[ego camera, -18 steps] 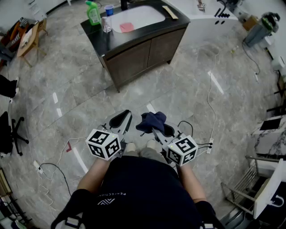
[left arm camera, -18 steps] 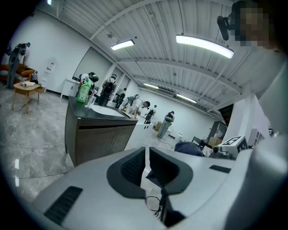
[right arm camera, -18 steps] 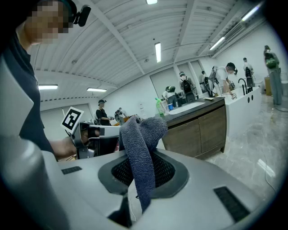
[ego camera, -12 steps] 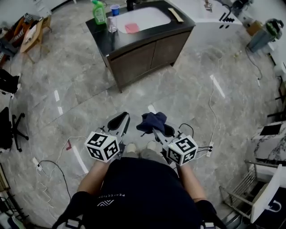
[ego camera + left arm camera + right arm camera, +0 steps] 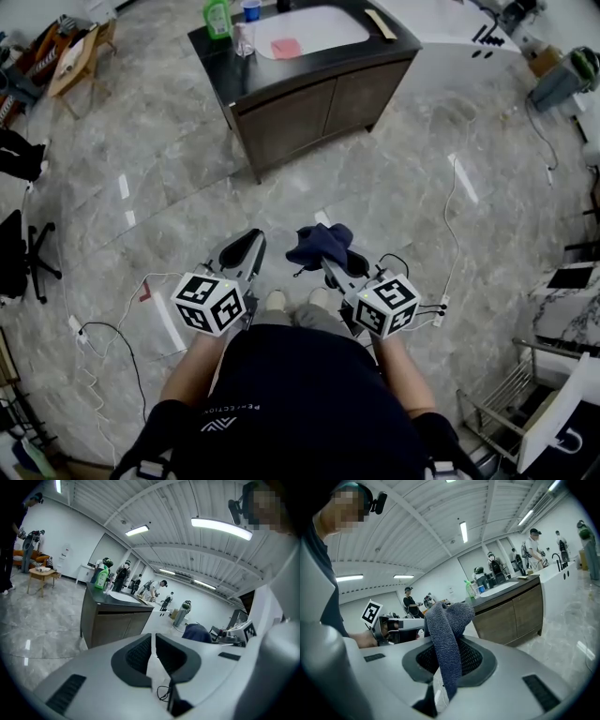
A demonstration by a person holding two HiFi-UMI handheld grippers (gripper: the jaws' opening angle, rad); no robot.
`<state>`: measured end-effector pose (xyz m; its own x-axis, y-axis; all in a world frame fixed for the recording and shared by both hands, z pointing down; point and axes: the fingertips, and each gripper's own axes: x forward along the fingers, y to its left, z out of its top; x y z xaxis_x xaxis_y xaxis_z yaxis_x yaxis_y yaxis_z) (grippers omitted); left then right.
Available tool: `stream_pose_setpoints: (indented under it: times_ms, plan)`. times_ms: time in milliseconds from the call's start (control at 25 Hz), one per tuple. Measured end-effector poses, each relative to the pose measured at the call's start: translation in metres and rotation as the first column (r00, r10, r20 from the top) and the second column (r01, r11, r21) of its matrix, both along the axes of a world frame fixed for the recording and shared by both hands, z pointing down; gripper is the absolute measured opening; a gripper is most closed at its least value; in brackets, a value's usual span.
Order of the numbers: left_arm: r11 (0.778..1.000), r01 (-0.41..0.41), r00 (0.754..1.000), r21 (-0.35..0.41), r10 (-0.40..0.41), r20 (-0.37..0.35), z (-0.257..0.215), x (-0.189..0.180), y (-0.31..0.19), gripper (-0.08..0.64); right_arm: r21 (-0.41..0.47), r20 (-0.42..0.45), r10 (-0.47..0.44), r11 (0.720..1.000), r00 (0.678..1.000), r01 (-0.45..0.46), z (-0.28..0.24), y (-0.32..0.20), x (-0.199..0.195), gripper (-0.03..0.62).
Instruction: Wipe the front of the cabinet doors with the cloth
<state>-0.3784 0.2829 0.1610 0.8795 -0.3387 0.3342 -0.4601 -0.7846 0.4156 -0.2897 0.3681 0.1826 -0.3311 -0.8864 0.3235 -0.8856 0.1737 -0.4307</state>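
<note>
A dark wood cabinet [image 5: 309, 108] with two front doors and a white sink on top stands ahead across the floor, some way from both grippers. It also shows in the left gripper view [image 5: 117, 625] and the right gripper view [image 5: 513, 613]. My right gripper [image 5: 330, 255] is shut on a dark blue cloth [image 5: 319, 244], which bunches above the jaws and hangs through them [image 5: 447, 634]. My left gripper [image 5: 239, 251] is shut with nothing in it, its pads pressed together [image 5: 152, 651]. Both are held low in front of the person's body.
A green bottle [image 5: 217, 17], a cup and a pink sponge [image 5: 284, 47] sit on the cabinet top. A white counter [image 5: 450, 37] adjoins it on the right. Cables [image 5: 450, 225] trail over the marble floor. A chair [image 5: 23, 253] and wooden stool [image 5: 75, 56] stand left.
The view has shifted so the cabinet sits a little further right and higher in the frame. Both grippers keep their hold and pose, drifting slightly lower.
</note>
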Motion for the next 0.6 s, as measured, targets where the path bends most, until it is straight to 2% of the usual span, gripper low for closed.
stream_pose_setpoints:
  times_ms: [480, 600]
  plan:
    - [0.997, 0.081, 0.996, 0.007, -0.081, 0.040, 0.005, 0.020, 0.016, 0.033, 0.008, 0.045, -0.126, 0.992, 0.991, 0.125, 0.013, 0.004, 0.012, 0.072]
    - [0.994, 0.107, 0.994, 0.012, -0.107, 0.030, 0.002, 0.029, 0.022, 0.032, 0.009, 0.059, -0.148, 0.989, 0.987, 0.148, 0.019, 0.007, 0.022, 0.072]
